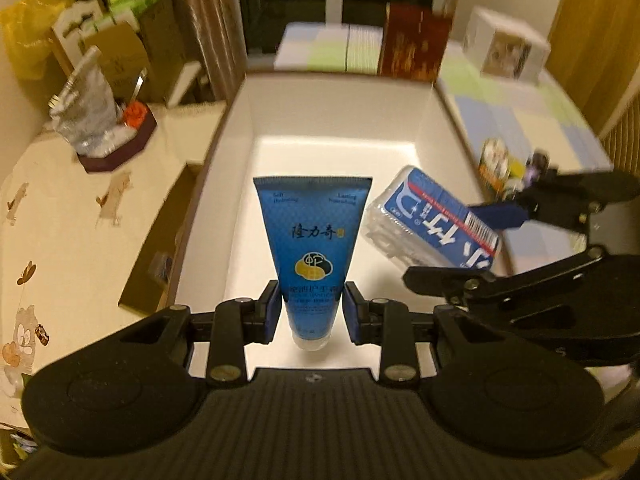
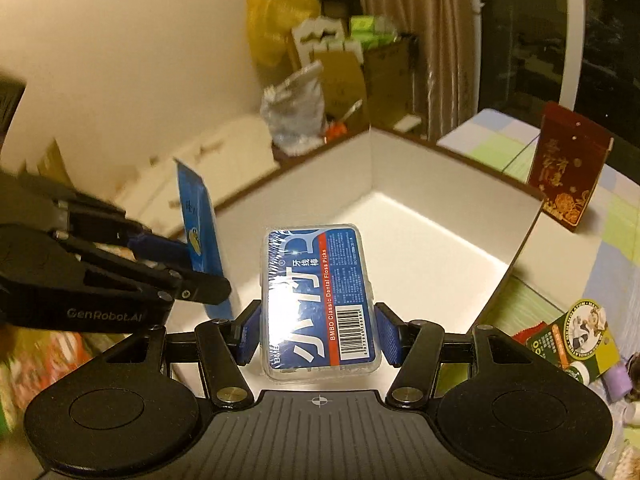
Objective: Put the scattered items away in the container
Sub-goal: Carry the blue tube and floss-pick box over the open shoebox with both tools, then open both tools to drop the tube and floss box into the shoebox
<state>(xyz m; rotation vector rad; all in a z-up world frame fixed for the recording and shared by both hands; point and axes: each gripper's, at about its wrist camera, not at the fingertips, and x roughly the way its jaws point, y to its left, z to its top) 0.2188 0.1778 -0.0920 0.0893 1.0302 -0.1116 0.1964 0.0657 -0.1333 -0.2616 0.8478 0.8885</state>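
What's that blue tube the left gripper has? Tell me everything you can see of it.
The blue tube is a soft plastic squeeze tube with Chinese lettering and a gold-and-black emblem. Its clear cap points toward the camera, its flat crimped end away. The left gripper has it between its blue pads near the cap end, above the open white box. Nothing else touches it.

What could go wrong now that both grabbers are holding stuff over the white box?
1. The blue tube is pinched only near its cap end by the left gripper, so it might tip or slip.
2. The floss pick pack in the right gripper hangs close beside the tube; letting go of both together might make them knock.
3. The pack sits near the wall of the white box in the left view, so it could perhaps catch the rim.
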